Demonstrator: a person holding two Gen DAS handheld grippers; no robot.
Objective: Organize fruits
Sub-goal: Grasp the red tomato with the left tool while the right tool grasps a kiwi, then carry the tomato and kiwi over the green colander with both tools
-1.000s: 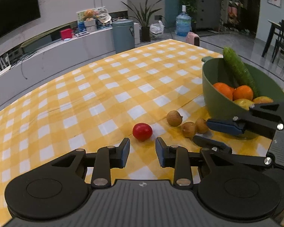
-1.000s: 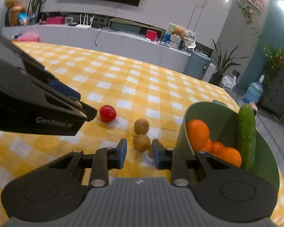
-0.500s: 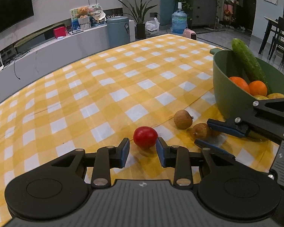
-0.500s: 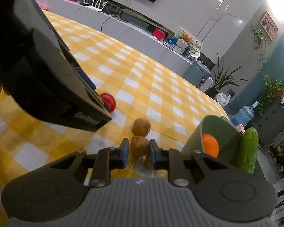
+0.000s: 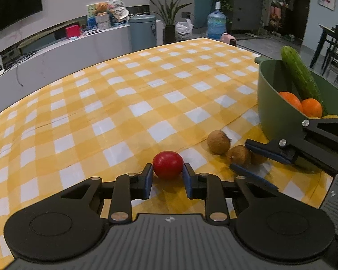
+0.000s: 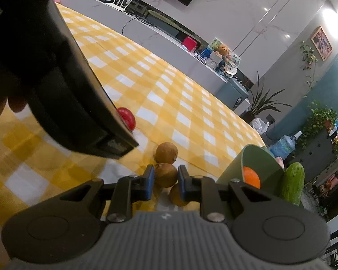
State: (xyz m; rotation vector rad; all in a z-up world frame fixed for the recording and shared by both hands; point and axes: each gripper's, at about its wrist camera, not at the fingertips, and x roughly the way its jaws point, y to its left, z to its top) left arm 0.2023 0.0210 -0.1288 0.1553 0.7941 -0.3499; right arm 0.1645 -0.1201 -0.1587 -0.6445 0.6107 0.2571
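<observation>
A red cherry tomato [image 5: 167, 164] lies on the yellow checked cloth between the pads of my left gripper [image 5: 167, 177], which stands open around it; the pads sit close to its sides. It also shows in the right wrist view [image 6: 127, 117]. Three small brown fruits lie to its right [image 5: 218, 142]. My right gripper [image 6: 165, 180] is open around the middle brown fruit [image 6: 165, 175], with another [image 6: 165, 153] ahead and a third [image 6: 179, 195] below right. A green bowl [image 5: 272, 110] holds oranges [image 5: 311, 106] and a cucumber [image 5: 298, 74].
The left gripper's body [image 6: 63, 90] fills the left of the right wrist view. The right gripper's fingers [image 5: 270, 153] reach in from the right of the left wrist view. The table's far edge meets a white counter [image 5: 78, 47] and a bin [image 5: 143, 31].
Both grippers moved forward and down. The tomato now lies between the left pads, and the middle brown fruit lies between the right pads. Neither gripper has closed.
</observation>
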